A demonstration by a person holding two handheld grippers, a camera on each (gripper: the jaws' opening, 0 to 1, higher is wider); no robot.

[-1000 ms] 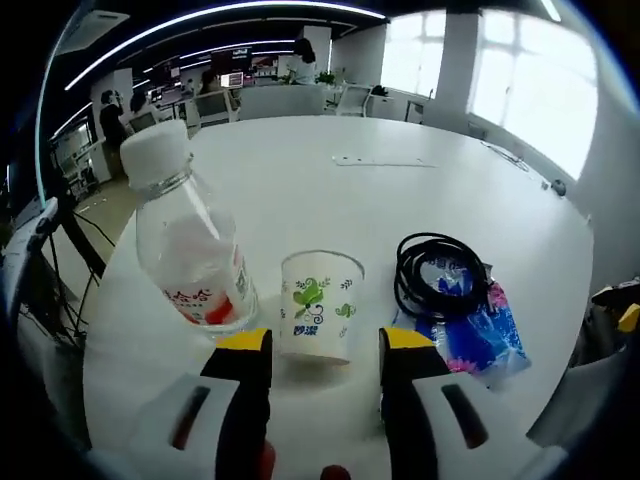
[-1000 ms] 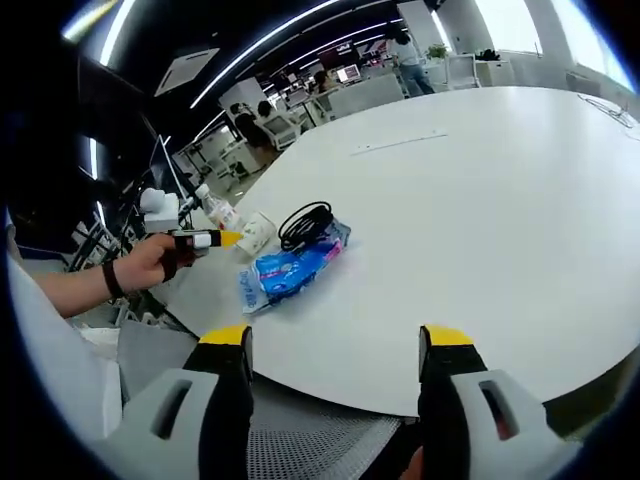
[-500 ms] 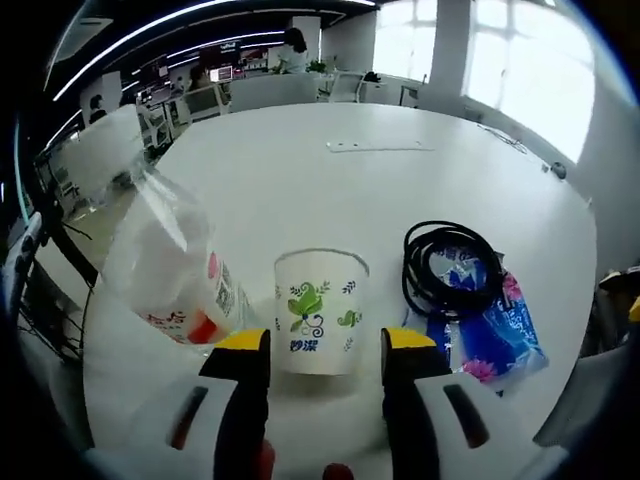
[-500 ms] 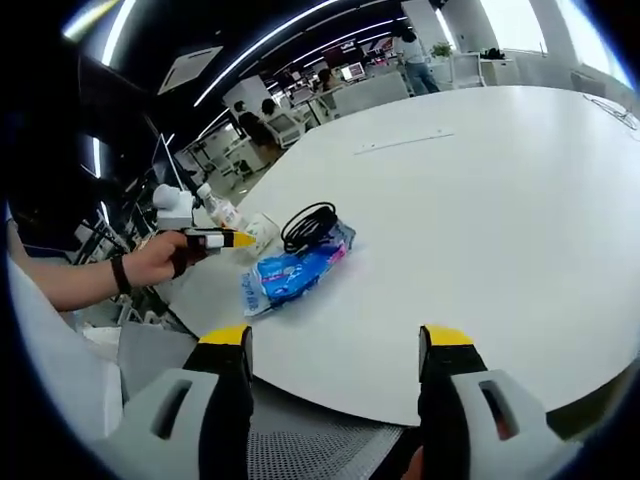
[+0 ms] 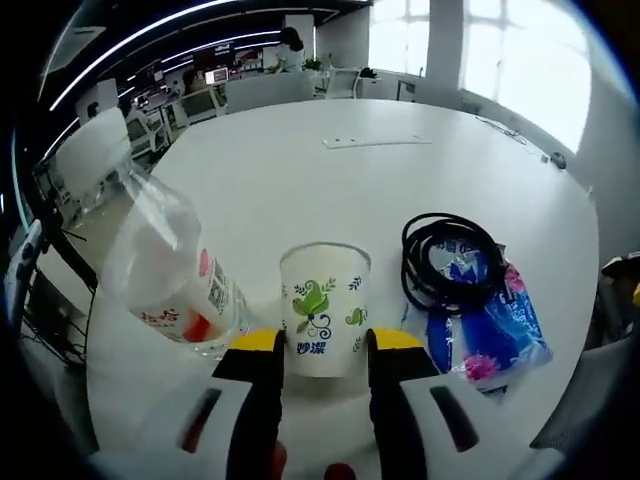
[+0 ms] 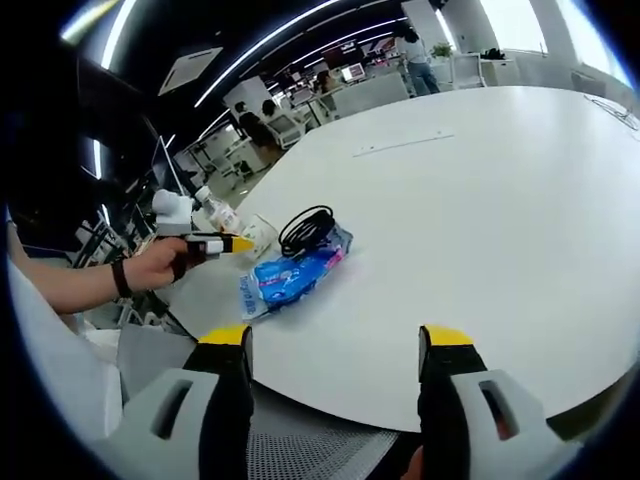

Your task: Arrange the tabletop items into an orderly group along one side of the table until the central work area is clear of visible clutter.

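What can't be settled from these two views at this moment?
- Whether the left gripper presses the paper cup: its jaws cover the cup's base, left gripper view.
- Blue packet print: black cable coil overlaps it.
- Bottle and cup details: too small, right gripper view.

white table [image 5: 300, 170], bottle [image 5: 165, 270], cup [image 5: 323, 308], cable [image 5: 447, 260], packet [image 5: 488, 328]

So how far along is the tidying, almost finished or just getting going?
It looks well along. The water bottle, paper cup, black cable and blue packet already sit together near one edge, and the white table beyond them is mostly bare. In hand: the left gripper has its fingers either side of the cup; whether they grip it is unclear. Left: maybe setting the cup in place. The right gripper waits open.
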